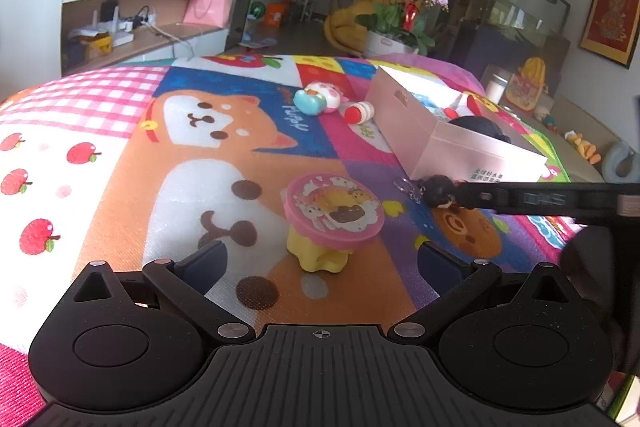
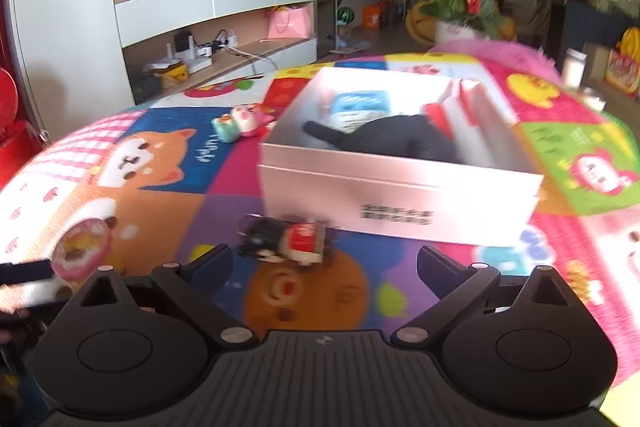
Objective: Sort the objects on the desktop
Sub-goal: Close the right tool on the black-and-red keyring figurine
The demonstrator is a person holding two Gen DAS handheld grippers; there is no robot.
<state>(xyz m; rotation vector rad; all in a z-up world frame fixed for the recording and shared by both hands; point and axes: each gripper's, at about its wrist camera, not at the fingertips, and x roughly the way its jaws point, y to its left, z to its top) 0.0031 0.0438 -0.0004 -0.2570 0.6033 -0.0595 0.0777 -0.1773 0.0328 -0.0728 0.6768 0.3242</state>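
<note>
A yellow toy with a round pink lid [image 1: 332, 217] stands on the colourful play mat just ahead of my open, empty left gripper [image 1: 320, 261]; it also shows in the right wrist view [image 2: 82, 247]. A black and red keychain figure [image 2: 286, 241] lies on the mat before the pink box [image 2: 400, 199], just ahead of my open, empty right gripper [image 2: 324, 261]. In the left wrist view the right gripper's finger [image 1: 540, 198] reaches in from the right beside the keychain figure [image 1: 438, 191]. The box [image 1: 424, 135] holds a black item and other objects.
A teal and pink toy [image 1: 320, 97] and a small red-capped bottle [image 1: 358, 111] lie on the mat left of the box. A flower pot [image 1: 396, 11] stands beyond the mat's far edge. A shelf wall with a TV is at the back left.
</note>
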